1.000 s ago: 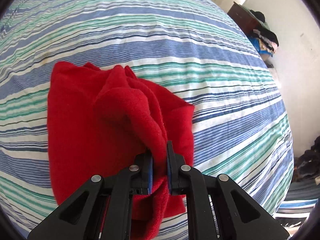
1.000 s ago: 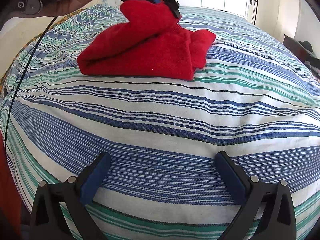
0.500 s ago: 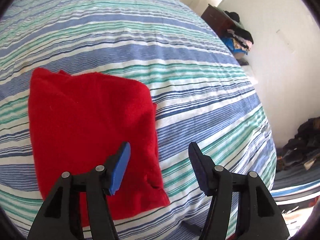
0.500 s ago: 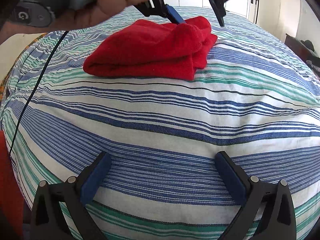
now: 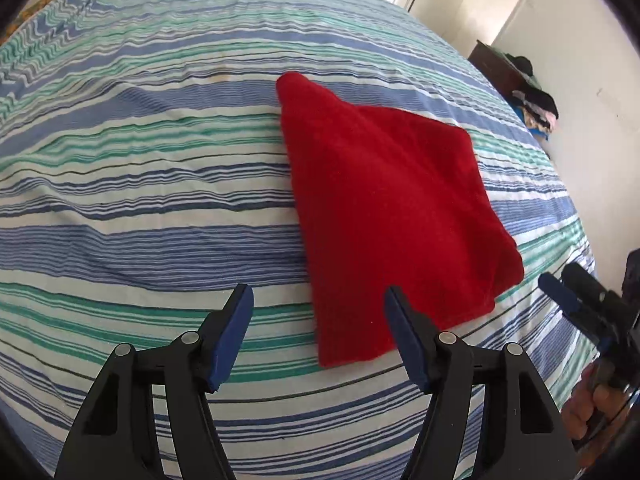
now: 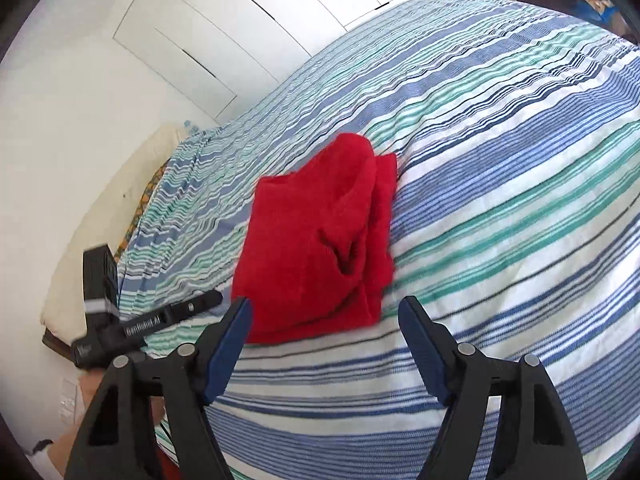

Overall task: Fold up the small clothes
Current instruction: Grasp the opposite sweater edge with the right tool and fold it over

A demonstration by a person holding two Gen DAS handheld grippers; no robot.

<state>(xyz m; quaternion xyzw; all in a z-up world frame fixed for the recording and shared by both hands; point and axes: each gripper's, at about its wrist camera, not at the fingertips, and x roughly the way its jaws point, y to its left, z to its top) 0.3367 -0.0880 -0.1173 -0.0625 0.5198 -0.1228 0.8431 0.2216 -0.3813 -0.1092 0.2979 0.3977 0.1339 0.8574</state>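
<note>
We judge the fold to be nearly done: the cloth lies folded on the bed, held by neither gripper, and what is left looks like a tidy-up or one more fold. From the right wrist view its near side shows loose layers and a small pucker, so the stack is not quite flat. Our left gripper hangs above the bed just off the cloth's near corner, pointing steeply down; its jaws are opening and nothing sits between them, one pad over bare stripes, the other over the cloth's near edge. Our right gripper is angled down toward the cloth from the other side, near its layered edge; its jaws are closing, yet they grip nothing, only bedding showing in the gap. In the left wrist view it shows past the cloth's right corner, with a hand below it. The next move, as we read it, calls for lowering one gripper onto the layered edge and pinching every layer together, lest the top one slide off the rest.
</note>
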